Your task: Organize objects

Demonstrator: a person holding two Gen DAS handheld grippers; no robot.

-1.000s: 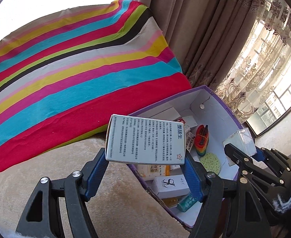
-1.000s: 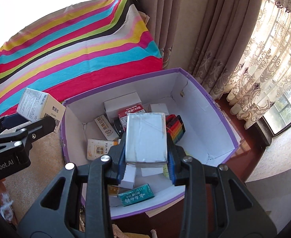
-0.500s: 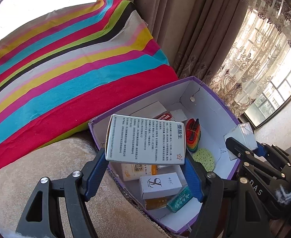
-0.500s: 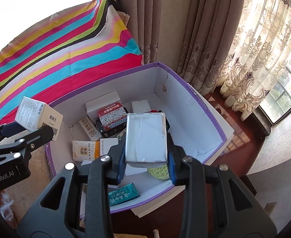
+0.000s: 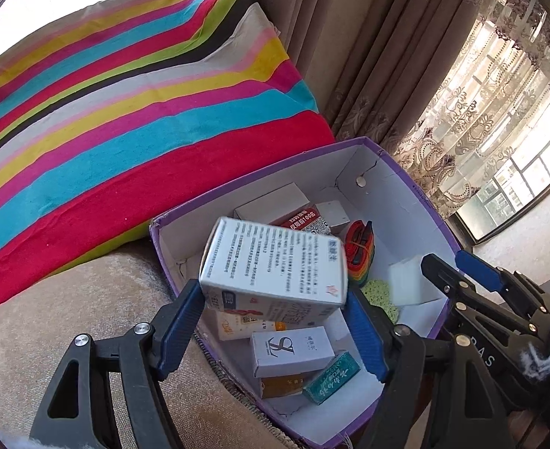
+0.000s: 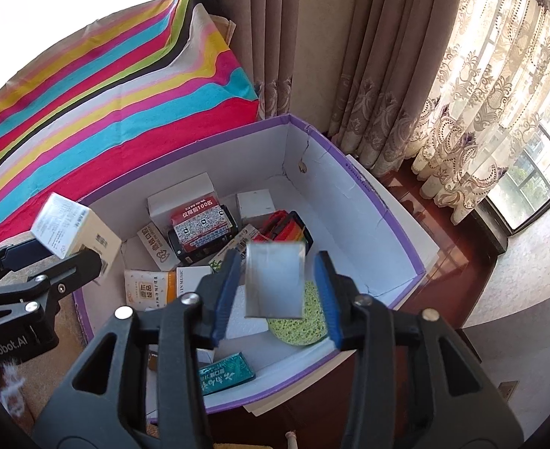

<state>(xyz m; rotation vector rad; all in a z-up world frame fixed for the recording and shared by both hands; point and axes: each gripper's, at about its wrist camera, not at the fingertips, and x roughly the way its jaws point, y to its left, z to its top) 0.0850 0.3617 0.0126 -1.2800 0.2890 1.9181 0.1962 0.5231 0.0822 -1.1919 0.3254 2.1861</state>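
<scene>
Boxes are best let fall straight: the small grey box (image 6: pixel 275 280) hangs free between the opening jaws of the right gripper (image 6: pixel 275 292) over the purple-rimmed bin (image 6: pixel 387 202), while the printed box (image 5: pixel 275 265), tilting, is being let go by the opening left gripper (image 5: pixel 275 321).

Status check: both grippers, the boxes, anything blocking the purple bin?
Right gripper opening, plain white box loose between pads. Left gripper opening, printed box tilting. Both over purple bin; nothing blocking.
</scene>
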